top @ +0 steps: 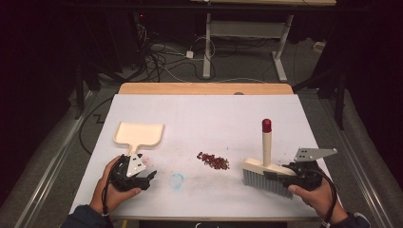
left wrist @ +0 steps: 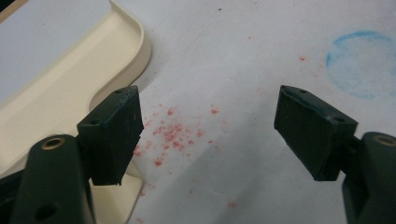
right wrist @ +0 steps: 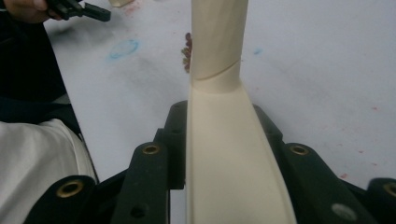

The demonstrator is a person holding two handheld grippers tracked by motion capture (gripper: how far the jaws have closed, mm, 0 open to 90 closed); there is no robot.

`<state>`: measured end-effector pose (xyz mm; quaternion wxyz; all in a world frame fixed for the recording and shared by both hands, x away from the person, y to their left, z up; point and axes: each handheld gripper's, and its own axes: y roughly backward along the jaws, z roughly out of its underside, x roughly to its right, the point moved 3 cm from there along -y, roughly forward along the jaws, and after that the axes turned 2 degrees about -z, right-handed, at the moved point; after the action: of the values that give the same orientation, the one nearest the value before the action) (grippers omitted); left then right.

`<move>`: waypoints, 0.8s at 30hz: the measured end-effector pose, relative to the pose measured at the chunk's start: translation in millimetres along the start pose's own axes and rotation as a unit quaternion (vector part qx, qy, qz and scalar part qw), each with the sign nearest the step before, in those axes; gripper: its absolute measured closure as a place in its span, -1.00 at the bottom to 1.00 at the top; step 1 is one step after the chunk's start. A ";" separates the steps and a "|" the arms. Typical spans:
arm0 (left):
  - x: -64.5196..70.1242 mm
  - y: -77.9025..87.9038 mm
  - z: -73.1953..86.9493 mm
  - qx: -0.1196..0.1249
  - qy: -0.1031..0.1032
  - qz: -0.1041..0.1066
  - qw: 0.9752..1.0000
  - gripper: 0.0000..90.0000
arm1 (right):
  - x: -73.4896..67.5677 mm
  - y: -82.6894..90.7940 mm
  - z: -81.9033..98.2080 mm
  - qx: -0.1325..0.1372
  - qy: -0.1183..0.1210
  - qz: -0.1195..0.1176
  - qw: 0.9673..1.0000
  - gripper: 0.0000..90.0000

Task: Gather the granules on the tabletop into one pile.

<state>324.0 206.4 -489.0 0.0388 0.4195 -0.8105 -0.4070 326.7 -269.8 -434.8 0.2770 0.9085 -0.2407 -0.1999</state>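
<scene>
A cream dustpan (top: 140,134) lies flat at the table's left, its short handle toward the person. My left gripper (top: 150,175) rests just below that handle, jaws wide open over bare paper. In the left gripper view the left gripper (left wrist: 210,100) holds nothing, with the dustpan (left wrist: 60,93) beside its left jaw. A cream brush (top: 267,147) with a red-capped handle and grey bristles stands at the right. My right gripper (top: 278,175) is shut on its head. The right gripper view has the right gripper (right wrist: 219,119) clamped on the brush back (right wrist: 224,158). A small pile of red beans (top: 214,161) lies mid-table.
White paper covers the table (top: 204,114), with a wooden edge at the far side. A blue ring mark (top: 177,180) sits near the front between the grippers. Red crumbs (left wrist: 170,135) speckle the paper by the dustpan. The beans (right wrist: 187,49) peek from behind the brush handle.
</scene>
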 end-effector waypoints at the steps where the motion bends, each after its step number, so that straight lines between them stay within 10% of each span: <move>1: 0.3 -0.3 -0.1 -0.001 -0.001 0.000 1.000 -0.50 | 6.2 -1.4 -1.2 -0.002 -0.005 0.001 1.000 0.49; 13: 3.2 -4.1 -0.1 -0.009 -0.004 0.008 1.000 -0.50 | 79.6 -15.7 -11.7 -0.050 -0.048 0.001 0.998 0.16; 20: 6.8 -4.8 -1.3 -0.010 -0.018 0.012 1.000 -0.50 | 119.2 -7.9 -12.5 -0.043 -0.056 0.093 0.993 -0.03; 24: 7.2 -6.3 -1.3 -0.013 -0.018 0.014 1.000 -0.50 | 136.0 -16.2 -8.5 -0.071 -0.057 0.168 0.982 0.27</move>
<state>324.0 198.5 -494.5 0.0349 0.4003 -0.8113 -0.4247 445.6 -329.1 -469.2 0.3559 0.8204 -0.3903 -0.2187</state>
